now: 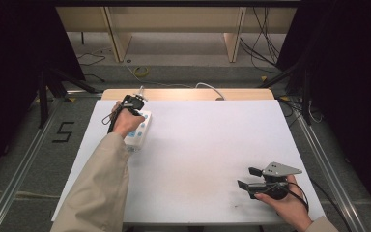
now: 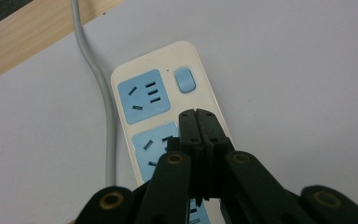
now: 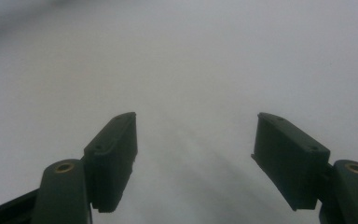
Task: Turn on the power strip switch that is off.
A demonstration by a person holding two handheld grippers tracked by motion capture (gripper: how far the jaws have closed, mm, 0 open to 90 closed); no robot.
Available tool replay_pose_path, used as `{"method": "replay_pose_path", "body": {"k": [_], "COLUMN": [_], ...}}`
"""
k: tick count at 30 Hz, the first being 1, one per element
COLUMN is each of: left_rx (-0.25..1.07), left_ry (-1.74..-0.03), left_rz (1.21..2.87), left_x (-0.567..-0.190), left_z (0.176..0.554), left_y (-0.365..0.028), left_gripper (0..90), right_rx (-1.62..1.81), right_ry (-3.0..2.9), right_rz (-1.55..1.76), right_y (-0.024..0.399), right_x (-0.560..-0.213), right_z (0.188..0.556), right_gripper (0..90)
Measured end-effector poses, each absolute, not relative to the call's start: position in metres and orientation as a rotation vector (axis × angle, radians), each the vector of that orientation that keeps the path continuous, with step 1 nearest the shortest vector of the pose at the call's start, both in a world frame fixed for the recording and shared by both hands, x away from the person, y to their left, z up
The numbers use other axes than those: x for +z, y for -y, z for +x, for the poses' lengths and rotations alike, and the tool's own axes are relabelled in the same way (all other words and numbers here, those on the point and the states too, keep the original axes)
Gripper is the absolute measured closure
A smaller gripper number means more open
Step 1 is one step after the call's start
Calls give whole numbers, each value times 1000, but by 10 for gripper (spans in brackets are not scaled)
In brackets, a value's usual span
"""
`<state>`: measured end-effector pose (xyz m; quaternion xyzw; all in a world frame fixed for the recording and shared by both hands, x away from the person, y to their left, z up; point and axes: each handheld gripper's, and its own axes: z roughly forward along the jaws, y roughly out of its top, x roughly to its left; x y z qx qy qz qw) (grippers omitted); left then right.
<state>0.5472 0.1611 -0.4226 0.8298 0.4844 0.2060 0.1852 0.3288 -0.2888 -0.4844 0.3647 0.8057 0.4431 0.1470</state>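
A cream power strip [image 2: 158,98] with light blue sockets and a blue switch [image 2: 185,79] lies on the white table top, at the far left in the high view [image 1: 139,133]. Its grey cable [image 2: 98,79] runs along its side. My left gripper [image 2: 196,114] is shut with nothing between its jaws. Its tips hover over the second socket, just short of the switch; contact cannot be told. In the high view the left gripper [image 1: 134,104] sits in a hand above the strip. My right gripper [image 1: 245,177] rests open near the front right, its jaws [image 3: 196,140] wide over bare table.
The white sheet [image 1: 198,145] covers the table, with a wooden strip [image 1: 183,94] showing along its far edge. A beige sleeve [image 1: 101,188] reaches in from the bottom left. Metal rails and loose cables lie on the floor around the table.
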Motion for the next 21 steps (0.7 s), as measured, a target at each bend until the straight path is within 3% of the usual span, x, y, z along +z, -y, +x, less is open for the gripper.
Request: {"method": "replay_pose_path", "body": {"k": [21], "left_rx": [579], "left_ry": [-1377], "left_rz": [2339], "left_x": [-429], "left_z": [555], "left_y": [-159], "left_gripper": [898], "right_rx": [1275], "right_ry": [-2320], "right_rz": [1052], "right_y": [290], "right_x": [-485], "right_z": [329], "right_gripper": [310]}}
